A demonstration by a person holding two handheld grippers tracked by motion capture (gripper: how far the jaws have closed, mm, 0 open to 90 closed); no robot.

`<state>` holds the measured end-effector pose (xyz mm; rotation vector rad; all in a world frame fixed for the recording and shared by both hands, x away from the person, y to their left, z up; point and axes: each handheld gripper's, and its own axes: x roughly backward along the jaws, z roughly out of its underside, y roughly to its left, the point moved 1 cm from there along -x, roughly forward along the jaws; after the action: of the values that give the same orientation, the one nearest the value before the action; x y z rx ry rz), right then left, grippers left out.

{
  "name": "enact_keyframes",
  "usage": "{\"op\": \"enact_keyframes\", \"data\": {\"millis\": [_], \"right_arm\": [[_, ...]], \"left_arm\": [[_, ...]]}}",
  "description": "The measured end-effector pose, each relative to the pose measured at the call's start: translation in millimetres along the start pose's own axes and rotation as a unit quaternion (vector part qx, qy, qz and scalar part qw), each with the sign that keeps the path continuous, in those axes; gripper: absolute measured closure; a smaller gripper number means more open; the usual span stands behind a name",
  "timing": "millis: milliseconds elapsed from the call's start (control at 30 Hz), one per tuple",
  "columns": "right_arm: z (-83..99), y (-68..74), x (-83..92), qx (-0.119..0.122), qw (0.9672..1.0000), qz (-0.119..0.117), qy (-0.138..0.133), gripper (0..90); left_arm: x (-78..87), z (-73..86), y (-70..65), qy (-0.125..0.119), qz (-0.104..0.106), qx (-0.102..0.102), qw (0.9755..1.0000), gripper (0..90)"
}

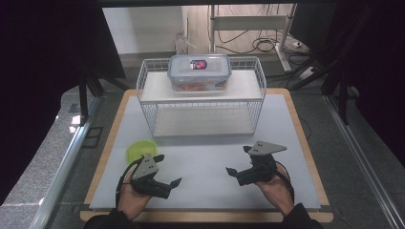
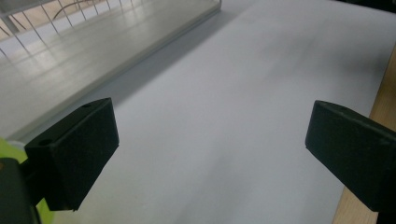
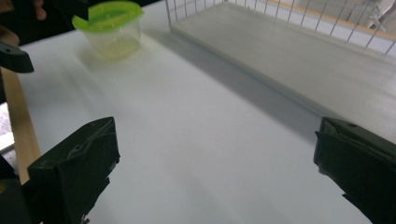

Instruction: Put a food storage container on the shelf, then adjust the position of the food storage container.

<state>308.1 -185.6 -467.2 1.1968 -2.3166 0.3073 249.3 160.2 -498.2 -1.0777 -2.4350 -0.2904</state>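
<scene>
High view: the green-lidded cup (image 1: 141, 151) stands on the white surface (image 1: 205, 157) at about 8 o'clock from the surface's middle, just in front of the wire rack's (image 1: 200, 98) left front corner. It sits upright, a clear plastic cup with a lime-green lid closed on top, as the right gripper view shows it (image 3: 112, 28) at about 11 o'clock in that picture.

The left hand-held gripper (image 1: 168, 169) hovers just at 6 o'clock from the cup, its grey plate partly overlapping the lid's near edge in this view; I cannot tell whether it touches. Its jaws stand wide apart with nothing between them, and the left gripper view shows bare surface in the gap, with a sliver of green at the lower left edge.

The right hand-held gripper (image 1: 239, 160) is well apart from the cup, at about 4 o'clock from the surface's middle, jaws spread wide and empty, pointing toward the left one.

The rack has 2 levels. On its upper shelf, at 12 o'clock, rests a clear lidded food box (image 1: 199, 71) with a label on top and something orange inside.
</scene>
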Motion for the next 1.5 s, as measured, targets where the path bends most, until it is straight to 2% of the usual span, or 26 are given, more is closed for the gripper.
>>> {"op": "enact_keyframes", "data": {"millis": [167, 267, 400, 500, 533, 633, 767, 867, 933, 967, 1100, 1167, 1200, 1267, 1400, 1500], "right_arm": [[21.3, 2.9, -7.5, 0.0, 0.9993, 0.0, 0.037, 0.0], [28.4, 1.1, -10.6, -0.001, 0.9985, 0.006, 0.054, 0.0], [27.2, -1.6, -9.3, -0.008, 0.9989, 0.011, 0.045, 0.0], [28.3, -3.2, -10.0, -0.011, 0.9987, 0.014, 0.048, 0.0], [28.8, -3.6, -10.7, -0.012, 0.9987, 0.014, 0.047, 0.0], [29.3, -3.4, -11.8, -0.013, 0.9988, 0.013, 0.046, 0.0], [30.5, -3.1, -13.7, -0.015, 0.9987, 0.011, 0.048, 0.0], [31.1, -2.9, -14.7, -0.016, 0.9986, 0.009, 0.05, 0.1], [31.2, -2.7, -14.9, -0.015, 0.9985, 0.01, 0.051, 0.3], [31.3, -2.5, -15.2, -0.015, 0.9985, 0.01, 0.051, 0.4], [32.2, -3.0, -16.1, -0.016, 0.9983, 0.011, 0.055, 0.8], [32.5, -3.1, -16.6, -0.016, 0.9982, 0.011, 0.056, 1.0], [32.6, -3.0, -16.8, -0.016, 0.9982, 0.011, 0.057, 1.0], [32.7, -2.8, -17.2, -0.015, 0.9982, 0.011, 0.058, 1.1], [33.1, -2.5, -18.6, -0.016, 0.9978, 0.011, 0.063, 1.3], [33.4, -2.2, -19.3, -0.014, 0.9977, 0.011, 0.065, 1.3]], "left_arm": [[-6.9, 8.6, -2.3, 0.032, 0.004, -0.003, 0.9995, 3.0], [-9.5, 8.9, -0.9, 0.038, 0.005, 0.003, 0.9993, 3.0], [-8.1, 8.6, 5.7, 0.038, 0.0, 0.017, 0.9991, 3.0], [-4.7, 7.1, 13.3, 0.038, -0.004, 0.026, 0.999, 3.0], [-3.3, 6.5, 16.1, 0.039, -0.011, 0.031, 0.9987, 3.9], [4.0, 4.5, 25.9, 0.03, -0.019, 0.045, 0.9984, 12.9], [15.2, 2.6, 42.6, 0.017, -0.024, 0.067, 0.9973, 37.5], [24.3, 2.6, 56.1, 0.014, -0.044, 0.078, 0.9959, 56.2], [32.7, 4.6, 67.7, 0.014, -0.068, 0.087, 0.9938, 68.6], [35.8, 5.7, 72.0, 0.013, -0.073, 0.091, 0.9931, 75.2], [54.0, 13.5, 97.5, 0.01, -0.111, 0.118, 0.9868, 89.1], [62.8, 19.7, 110.4, 0.008, -0.135, 0.132, 0.9819, 89.9], [66.5, 24.4, 117.9, 0.006, -0.141, 0.146, 0.9792, 89.9], [68.7, 31.6, 126.8, 0.01, -0.151, 0.162, 0.9753, 89.9], [62.8, 47.5, 141.0, 0.032, -0.161, 0.188, 0.9683, 89.9], [56.8, 53.1, 145.6, 0.047, -0.164, 0.194, 0.9661, 89.9]]}}
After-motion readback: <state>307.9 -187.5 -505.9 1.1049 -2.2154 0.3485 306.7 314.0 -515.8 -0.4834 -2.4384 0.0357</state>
